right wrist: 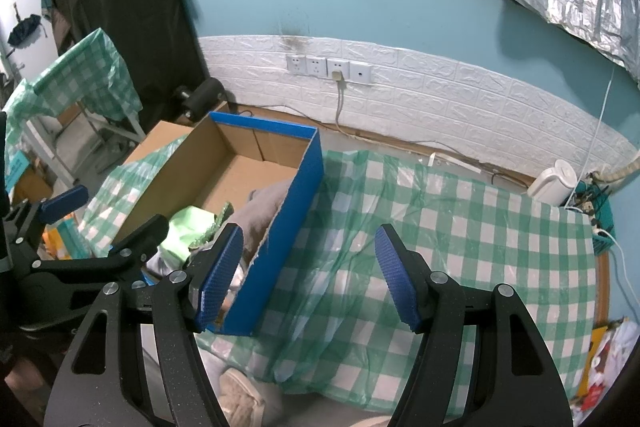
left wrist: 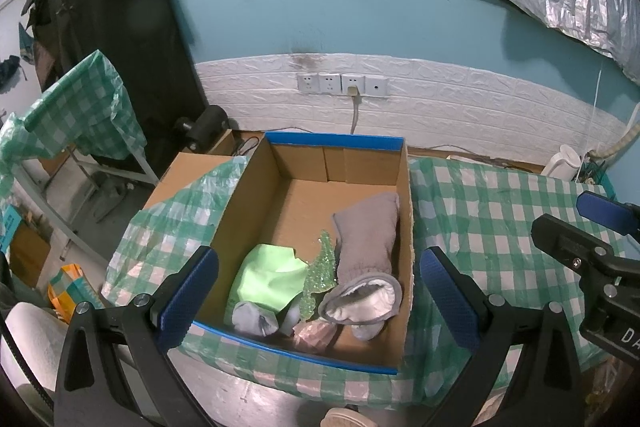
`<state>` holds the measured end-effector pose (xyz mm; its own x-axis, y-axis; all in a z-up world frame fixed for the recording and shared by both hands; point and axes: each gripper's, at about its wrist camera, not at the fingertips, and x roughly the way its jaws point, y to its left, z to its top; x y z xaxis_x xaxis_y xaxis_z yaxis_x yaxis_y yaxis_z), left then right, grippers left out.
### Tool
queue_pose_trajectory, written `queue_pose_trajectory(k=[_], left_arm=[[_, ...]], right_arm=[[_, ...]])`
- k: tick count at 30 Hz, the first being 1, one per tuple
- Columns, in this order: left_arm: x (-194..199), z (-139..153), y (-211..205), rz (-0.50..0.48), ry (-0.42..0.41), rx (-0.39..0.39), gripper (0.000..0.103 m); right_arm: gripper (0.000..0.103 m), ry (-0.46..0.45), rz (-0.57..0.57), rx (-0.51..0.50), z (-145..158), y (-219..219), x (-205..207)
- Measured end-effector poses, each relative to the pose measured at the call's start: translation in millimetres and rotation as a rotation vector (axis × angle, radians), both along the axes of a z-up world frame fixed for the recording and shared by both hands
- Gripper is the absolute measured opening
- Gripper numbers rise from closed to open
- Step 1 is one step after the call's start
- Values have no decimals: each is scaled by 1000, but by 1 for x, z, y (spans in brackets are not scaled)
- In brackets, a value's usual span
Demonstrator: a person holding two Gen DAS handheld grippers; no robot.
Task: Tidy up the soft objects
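Note:
A cardboard box [left wrist: 308, 155] with blue edges sits on a table under a green checked cloth [left wrist: 488, 211]. Inside lie a grey sock [left wrist: 366, 243], a light green cloth [left wrist: 270, 279], a glittery green piece [left wrist: 320, 271], small grey-blue socks [left wrist: 256, 319] and a pink item [left wrist: 314, 333]. My left gripper [left wrist: 320, 295] hangs open above the box's near end, nothing between its blue pads. My right gripper [right wrist: 308, 277] is open and empty over the cloth, just right of the box's blue wall [right wrist: 292, 227]. The right gripper [left wrist: 600, 227] also shows at the left wrist view's right edge.
A white kettle [right wrist: 554, 181] and cables stand at the table's far right corner. Wall sockets [left wrist: 342, 83] with a plugged cord sit behind the box. A second cloth-covered table [left wrist: 88, 107] and a dark rack with coats are on the left. A shoe [right wrist: 240, 395] shows below.

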<state>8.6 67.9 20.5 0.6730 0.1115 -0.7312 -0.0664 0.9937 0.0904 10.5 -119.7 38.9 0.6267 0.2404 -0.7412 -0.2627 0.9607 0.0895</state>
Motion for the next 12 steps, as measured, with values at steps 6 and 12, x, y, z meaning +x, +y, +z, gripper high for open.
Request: queue_pose_trajectory(k=[6, 12], left_arm=[[-1, -1, -3, -6, -2, -11, 102], [-1, -1, -6, -15, -10, -9, 102]], right_arm=[[68, 1, 2, 1, 0, -1, -1], [68, 1, -1, 0, 1, 1, 0]])
